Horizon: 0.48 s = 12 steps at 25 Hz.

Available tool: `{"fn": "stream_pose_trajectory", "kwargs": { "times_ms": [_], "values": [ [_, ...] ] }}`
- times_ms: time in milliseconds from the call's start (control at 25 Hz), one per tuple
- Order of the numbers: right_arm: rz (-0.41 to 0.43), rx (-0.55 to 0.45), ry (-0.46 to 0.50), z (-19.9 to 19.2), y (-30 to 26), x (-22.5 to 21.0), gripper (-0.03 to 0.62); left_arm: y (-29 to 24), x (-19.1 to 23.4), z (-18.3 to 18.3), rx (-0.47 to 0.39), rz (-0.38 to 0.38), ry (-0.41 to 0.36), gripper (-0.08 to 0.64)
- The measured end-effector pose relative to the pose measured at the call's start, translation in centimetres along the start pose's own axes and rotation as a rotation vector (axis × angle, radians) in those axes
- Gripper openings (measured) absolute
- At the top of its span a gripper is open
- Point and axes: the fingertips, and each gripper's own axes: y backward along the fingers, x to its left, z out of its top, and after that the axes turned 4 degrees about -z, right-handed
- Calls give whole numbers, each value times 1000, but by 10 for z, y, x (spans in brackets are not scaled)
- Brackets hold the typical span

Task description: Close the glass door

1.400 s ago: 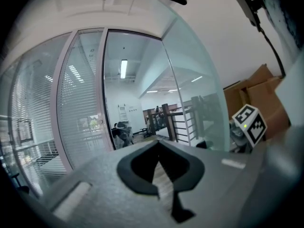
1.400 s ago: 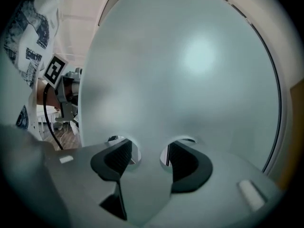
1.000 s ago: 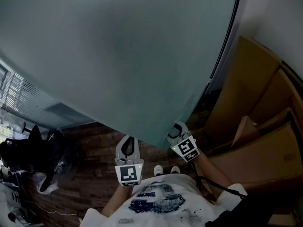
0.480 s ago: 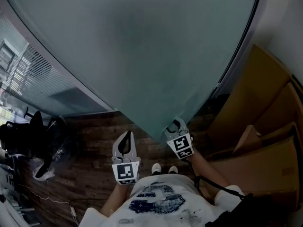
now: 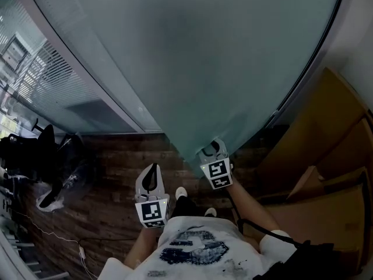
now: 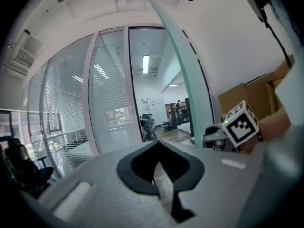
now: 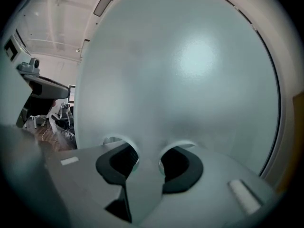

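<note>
Glass door (image 5: 192,69): fills upper frame, ajar. Right gripper (image 5: 213,148), lower centre: jaws part-spread, just narrowed, nothing between; tips against pane, apparently to push it. Left gripper (image 5: 152,169), beside it: clenched, empty, idle.

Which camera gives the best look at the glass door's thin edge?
The left gripper view: it looks along the glass door, so the pane shows edge-on as a narrow green strip. The head view shows its broad frosted face; the right gripper view is filled by that face.
</note>
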Motion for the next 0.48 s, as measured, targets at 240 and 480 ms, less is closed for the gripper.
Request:
{"fn": "stream_pose_trajectory", "kwargs": {
  "times_ms": [240, 480],
  "values": [
    [-32, -8, -3, 10, -32, -2, 144, -36, 13, 4, -28, -37, 6, 3],
    [-93, 12, -17, 17, -70, -5, 144, -78, 57, 6, -43, -78, 17, 3]
  ]
}}
